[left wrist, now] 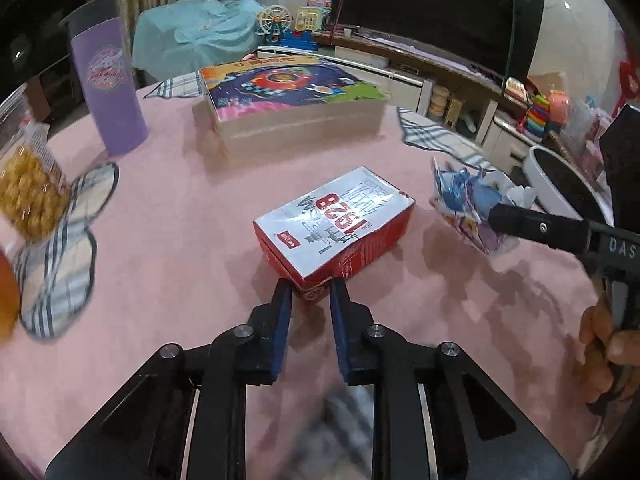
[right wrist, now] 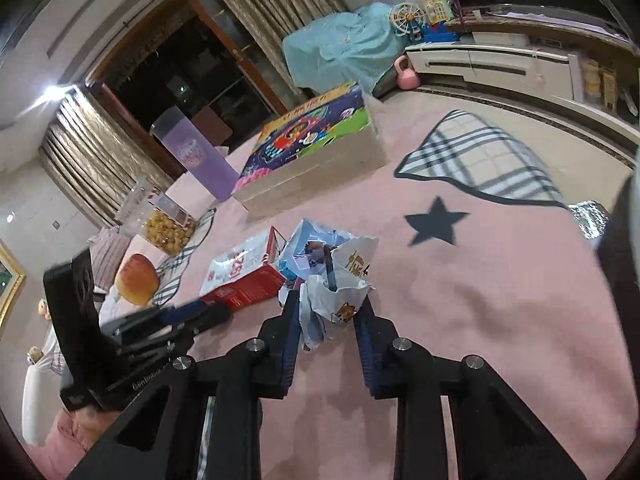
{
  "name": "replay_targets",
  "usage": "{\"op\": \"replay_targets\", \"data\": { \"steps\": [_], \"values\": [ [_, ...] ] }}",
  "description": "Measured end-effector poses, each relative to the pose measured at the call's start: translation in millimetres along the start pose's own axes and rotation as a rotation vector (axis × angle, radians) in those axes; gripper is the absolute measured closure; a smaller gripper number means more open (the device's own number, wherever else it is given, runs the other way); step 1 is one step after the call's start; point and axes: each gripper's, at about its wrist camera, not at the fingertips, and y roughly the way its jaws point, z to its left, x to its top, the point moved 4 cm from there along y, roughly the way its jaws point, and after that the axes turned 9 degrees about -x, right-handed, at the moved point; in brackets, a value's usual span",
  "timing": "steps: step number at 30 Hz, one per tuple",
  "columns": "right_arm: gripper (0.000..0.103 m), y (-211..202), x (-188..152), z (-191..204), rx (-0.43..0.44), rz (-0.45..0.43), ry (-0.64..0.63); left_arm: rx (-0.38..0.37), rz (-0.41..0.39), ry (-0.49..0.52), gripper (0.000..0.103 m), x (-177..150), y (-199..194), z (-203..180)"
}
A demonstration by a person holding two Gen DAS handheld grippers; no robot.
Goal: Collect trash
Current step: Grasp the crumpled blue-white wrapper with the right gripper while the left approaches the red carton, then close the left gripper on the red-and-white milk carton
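Left wrist: left gripper (left wrist: 310,289) pinching carton (left wrist: 335,227).

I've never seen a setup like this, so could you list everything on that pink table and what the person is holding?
Red and white carton: one, mid-table, its near corner between the left tool's fingers.
Crumpled wrapper: one, blue and white, right of the carton, between the right tool's fingers.
Picture box: one, colourful lid, far side.
Purple tumbler: one, upright, far left.
Snack container: one, clear, yellow balls inside, left edge.
Bun: one, golden, beside the snacks.
Pink tablecloth: one, plaid patches, dark star.
Left tool: black, blue pads.
Right tool: black, blue pads.
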Motion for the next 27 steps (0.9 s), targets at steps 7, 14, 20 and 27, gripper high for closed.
{"op": "replay_targets", "data": {
  "steps": [7, 14, 20, 27],
  "values": [
    [0.077, -45, -27, -13, 0.005, -0.019, 0.008, -0.020, -0.011, -0.103, 0.085, -48, -30, -55],
    [0.077, -76, -58, -26, -0.002, -0.016, 0.011, -0.031, 0.009, -0.107, 0.082, -86, -45, -95],
    [0.075, -93, -71, -41, -0.012, -0.021, 0.030, 0.000, 0.025, 0.089, 0.026, -88, -48, -104],
    [0.073, -100, -75, -47, -0.018, -0.035, 0.049, 0.012, 0.082, 0.194, 0.008, -66, -23, -87]
  ]
}}
